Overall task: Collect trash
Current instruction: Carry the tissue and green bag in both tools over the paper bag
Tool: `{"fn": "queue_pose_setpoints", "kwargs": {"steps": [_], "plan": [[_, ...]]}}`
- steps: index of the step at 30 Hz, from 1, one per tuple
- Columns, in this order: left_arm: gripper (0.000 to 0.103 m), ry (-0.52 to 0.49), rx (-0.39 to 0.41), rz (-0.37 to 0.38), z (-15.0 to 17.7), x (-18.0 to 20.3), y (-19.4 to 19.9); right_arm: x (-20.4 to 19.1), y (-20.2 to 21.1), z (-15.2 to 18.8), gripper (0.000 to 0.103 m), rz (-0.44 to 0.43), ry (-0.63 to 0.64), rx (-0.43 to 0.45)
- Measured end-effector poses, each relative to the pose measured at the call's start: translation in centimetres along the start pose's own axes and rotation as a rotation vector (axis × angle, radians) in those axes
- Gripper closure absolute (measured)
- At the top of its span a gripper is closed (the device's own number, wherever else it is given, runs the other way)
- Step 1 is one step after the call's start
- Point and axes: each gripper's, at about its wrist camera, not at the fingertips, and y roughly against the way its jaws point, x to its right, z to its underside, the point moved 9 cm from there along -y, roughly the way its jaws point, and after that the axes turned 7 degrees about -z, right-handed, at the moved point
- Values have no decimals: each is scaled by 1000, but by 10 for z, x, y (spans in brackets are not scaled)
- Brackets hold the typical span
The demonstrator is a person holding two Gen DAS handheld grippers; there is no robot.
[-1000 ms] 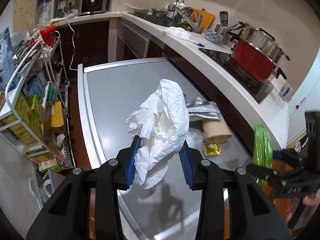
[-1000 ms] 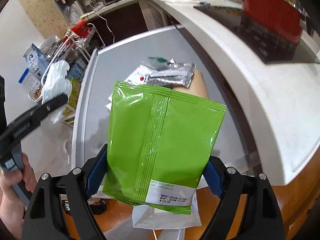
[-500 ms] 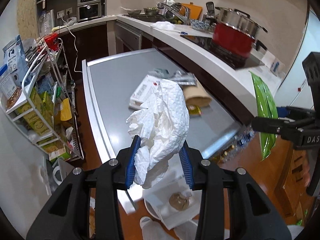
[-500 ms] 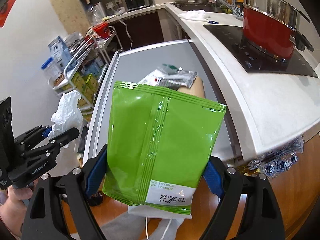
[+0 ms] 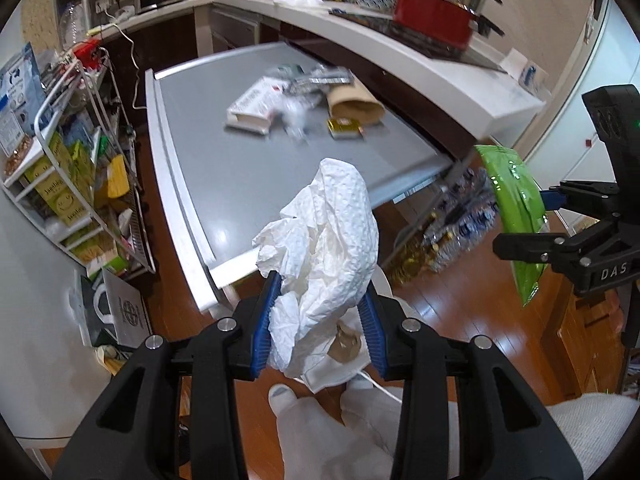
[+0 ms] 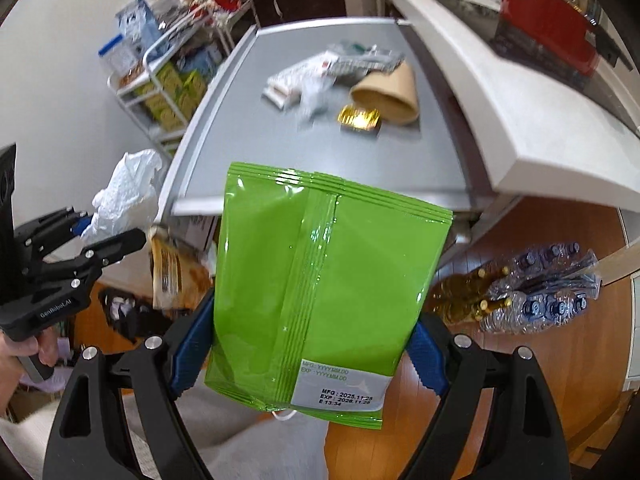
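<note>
Left gripper (image 5: 318,330) jaws are pinching the crumpled tissue (image 5: 328,240), right gripper (image 6: 308,354) jaws are clamping the green pouch (image 6: 320,280), probably for the white bag (image 5: 332,372) below.

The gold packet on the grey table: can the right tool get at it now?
Probably not yet. The right tool is shut on the green bag, so its jaws are full. The gold packet lies uncovered on the grey table, beside the paper cup.
</note>
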Motion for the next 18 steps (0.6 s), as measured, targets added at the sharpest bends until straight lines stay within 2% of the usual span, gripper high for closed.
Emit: {"fn": "queue_pose_setpoints", "kwargs": {"steps": [8, 13, 18], "plan": [[63, -63, -92, 7, 35, 13, -28, 7, -43, 34, 21, -29, -34, -106], [63, -60, -181, 57, 59, 17, -60, 17, -83, 51, 20, -34, -61, -196], [63, -60, -228, 75, 69, 18, -88, 25, -121, 60, 20, -40, -77, -258]]}}
